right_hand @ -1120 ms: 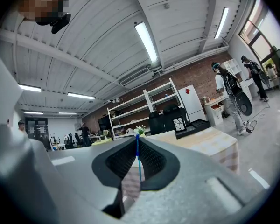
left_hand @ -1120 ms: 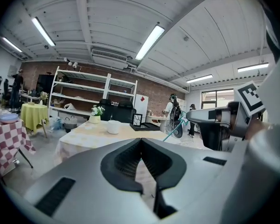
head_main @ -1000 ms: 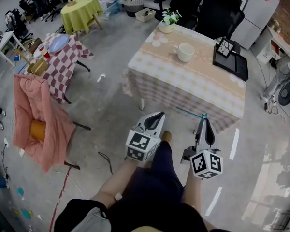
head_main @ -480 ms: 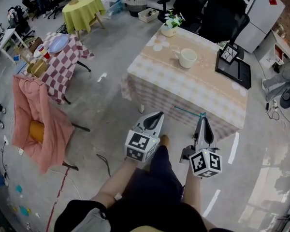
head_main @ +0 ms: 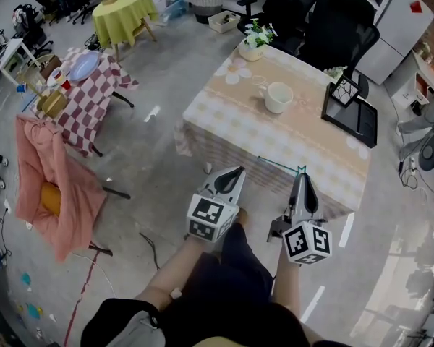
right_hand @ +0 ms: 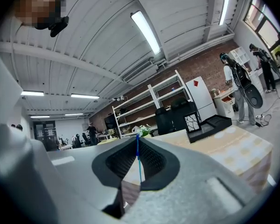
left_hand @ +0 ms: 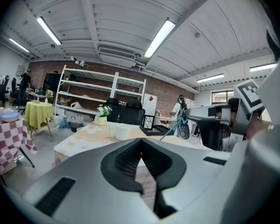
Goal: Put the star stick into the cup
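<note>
Right gripper (head_main: 301, 178) has its jaws pinched almost together on the star stick (head_main: 278, 165). The right gripper view shows the thin teal shaft clamped between the pads. The stick juts out toward 10 o'clock from the tips in the head view, over the near edge of the table (head_main: 224, 114). The star looks to be at the gripped end, but that's hard to confirm. Left gripper (head_main: 238, 172) has its jaws closed with nothing between them. Cup (head_main: 277, 97) stands upright on the table at roughly 12 o'clock, well apart from both grippers.

Handling guess: the stick is very light, thin and probably whippy. An end pinch lets it pivot, so the grip needs to stay firm and the free end should lead into the cup mouth.
</note>
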Demonstrator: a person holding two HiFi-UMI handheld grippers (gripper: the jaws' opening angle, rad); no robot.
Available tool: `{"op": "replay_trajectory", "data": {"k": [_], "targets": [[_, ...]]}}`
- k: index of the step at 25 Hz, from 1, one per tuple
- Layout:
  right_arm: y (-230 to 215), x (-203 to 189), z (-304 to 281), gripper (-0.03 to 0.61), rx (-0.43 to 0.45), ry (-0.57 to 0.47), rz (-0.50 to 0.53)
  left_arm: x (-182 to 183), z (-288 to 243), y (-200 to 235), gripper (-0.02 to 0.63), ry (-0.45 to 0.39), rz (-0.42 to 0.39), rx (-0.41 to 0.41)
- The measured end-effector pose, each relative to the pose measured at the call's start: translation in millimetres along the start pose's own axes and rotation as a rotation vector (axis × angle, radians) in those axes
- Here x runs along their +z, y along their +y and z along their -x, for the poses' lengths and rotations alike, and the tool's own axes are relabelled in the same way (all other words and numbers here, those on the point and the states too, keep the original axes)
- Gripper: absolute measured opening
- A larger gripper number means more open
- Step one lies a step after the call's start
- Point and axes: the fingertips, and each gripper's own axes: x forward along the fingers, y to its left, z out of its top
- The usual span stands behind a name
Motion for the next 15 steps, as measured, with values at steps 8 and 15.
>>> {"op": "replay_trajectory", "data": {"k": [8, 15], "targets": [[-19.8, 10.8, -35.3, 0.017, 0.013, 0.006, 0.005, 13.2, -41.6, 7.4, 0.009, -0.009, 0.01, 0.006], [-37.9, 18.1, -62.8, 0.017, 0.011, 0.01, 0.003, 22.3, -72.5, 11.8, 0.009, -0.005, 0.009, 0.003]]}}
